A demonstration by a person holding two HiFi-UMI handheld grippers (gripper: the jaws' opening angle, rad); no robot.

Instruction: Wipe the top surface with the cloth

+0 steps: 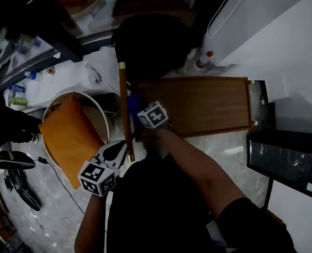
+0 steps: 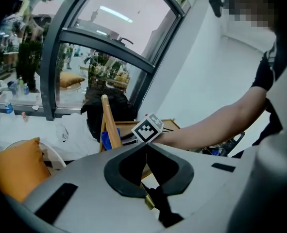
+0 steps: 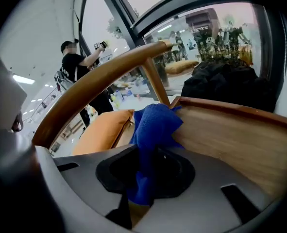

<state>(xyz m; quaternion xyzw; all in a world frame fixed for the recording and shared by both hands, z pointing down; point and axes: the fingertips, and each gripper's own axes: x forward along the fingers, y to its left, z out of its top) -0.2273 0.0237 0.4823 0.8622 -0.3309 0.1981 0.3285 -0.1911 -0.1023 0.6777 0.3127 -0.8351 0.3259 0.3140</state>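
A blue cloth (image 3: 152, 130) is pinched in my right gripper (image 3: 145, 171), and its free end rests on the left end of the wooden top surface (image 3: 230, 140). In the head view the same cloth (image 1: 134, 102) shows just beyond the right gripper (image 1: 145, 111), at the left edge of the brown wooden top (image 1: 208, 101). My left gripper (image 1: 116, 153) hangs lower left, off the top, near the wooden rail (image 1: 124, 109). Its jaws (image 2: 145, 155) are shut with nothing between them.
A round chair with an orange cushion (image 1: 71, 136) stands left of the top. A curved wooden rail (image 3: 99, 81) crosses in front of the right gripper. A black bundle (image 1: 150, 41) lies beyond the top, a dark panel (image 1: 285, 159) to its right. A person (image 3: 77, 62) stands far off.
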